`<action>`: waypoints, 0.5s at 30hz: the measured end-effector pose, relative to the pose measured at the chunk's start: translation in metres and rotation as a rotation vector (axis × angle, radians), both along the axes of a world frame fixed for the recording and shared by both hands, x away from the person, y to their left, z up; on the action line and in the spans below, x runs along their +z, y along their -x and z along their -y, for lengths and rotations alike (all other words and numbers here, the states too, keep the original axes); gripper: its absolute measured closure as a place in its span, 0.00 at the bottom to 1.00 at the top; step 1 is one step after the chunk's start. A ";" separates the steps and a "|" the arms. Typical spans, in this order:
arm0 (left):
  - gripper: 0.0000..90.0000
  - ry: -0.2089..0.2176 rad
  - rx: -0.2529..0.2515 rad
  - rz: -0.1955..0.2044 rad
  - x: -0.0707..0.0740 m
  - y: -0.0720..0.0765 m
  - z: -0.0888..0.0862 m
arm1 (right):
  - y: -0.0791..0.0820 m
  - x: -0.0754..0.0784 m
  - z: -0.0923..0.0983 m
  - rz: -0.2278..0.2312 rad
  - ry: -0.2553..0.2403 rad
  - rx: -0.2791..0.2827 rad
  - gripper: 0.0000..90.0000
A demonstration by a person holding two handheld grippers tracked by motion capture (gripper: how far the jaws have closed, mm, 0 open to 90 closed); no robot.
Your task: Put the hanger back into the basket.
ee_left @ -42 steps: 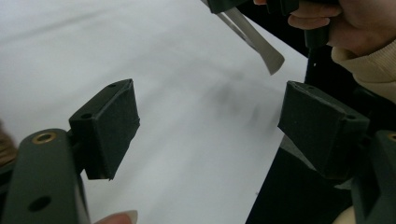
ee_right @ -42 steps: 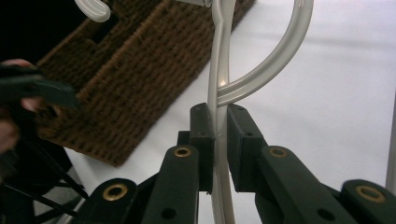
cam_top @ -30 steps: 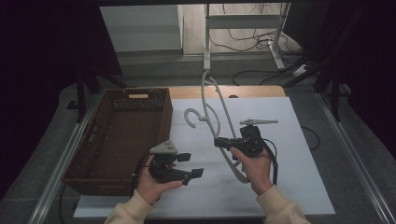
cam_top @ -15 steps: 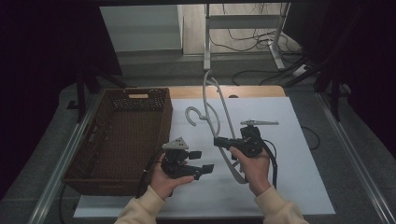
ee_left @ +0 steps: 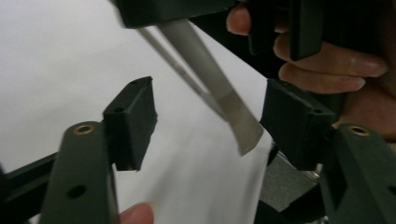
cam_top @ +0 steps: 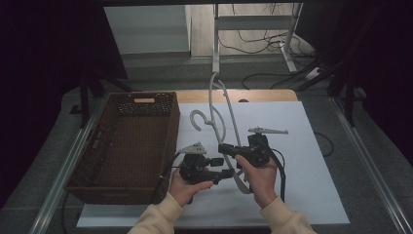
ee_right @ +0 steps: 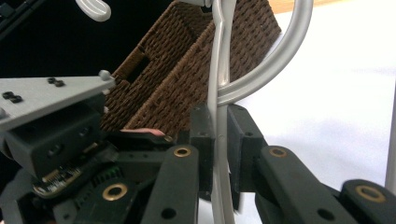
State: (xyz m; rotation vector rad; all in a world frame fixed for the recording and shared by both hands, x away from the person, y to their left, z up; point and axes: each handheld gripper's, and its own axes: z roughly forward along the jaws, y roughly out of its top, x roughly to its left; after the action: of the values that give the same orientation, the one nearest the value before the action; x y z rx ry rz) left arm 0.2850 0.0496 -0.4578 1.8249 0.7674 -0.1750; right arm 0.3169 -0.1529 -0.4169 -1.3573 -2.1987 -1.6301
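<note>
The right tongs (ee_right: 218,135) pinch the thin grey plastic clothes hanger (ee_right: 219,93), holding it above the white tabletop (cam_top: 311,161) just right of the brown woven rectangular basket (cam_top: 126,146). The left tongs (ee_left: 210,116) have just been closing; they stand spread around the hanger's flat lower end, pads not pressing on it, close beside the right hand (ee_left: 327,60).

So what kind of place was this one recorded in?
Most likely a lab or data-collection workstation, not a home. A white table sits on a metal frame, loose cables trail across the floor behind it, and dark curtains close in the sides. A wicker basket stands at the table's left.
</note>
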 end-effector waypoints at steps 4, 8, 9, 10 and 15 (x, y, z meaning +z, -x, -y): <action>0.52 0.018 -0.016 -0.009 -0.002 -0.002 0.003 | 0.003 0.000 -0.003 0.008 -0.011 0.001 0.90; 0.67 0.028 -0.027 -0.017 -0.004 -0.002 0.002 | 0.004 -0.001 -0.004 0.007 -0.016 0.006 0.90; 0.72 0.026 -0.029 -0.021 -0.004 -0.002 0.002 | 0.004 -0.002 -0.005 0.002 -0.018 0.008 0.90; 0.73 0.026 -0.031 -0.031 -0.004 -0.002 0.002 | 0.004 -0.002 -0.005 0.002 -0.020 0.008 0.90; 0.84 0.072 -0.033 -0.109 -0.010 -0.007 -0.006 | 0.004 -0.003 -0.004 -0.005 -0.036 0.010 0.90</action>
State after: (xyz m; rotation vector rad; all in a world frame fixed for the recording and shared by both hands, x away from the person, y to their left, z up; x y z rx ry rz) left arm 0.2921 0.0554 -0.4679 1.7714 0.7970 -0.3223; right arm 0.3131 -0.1490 -0.4202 -1.3380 -2.1593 -1.6531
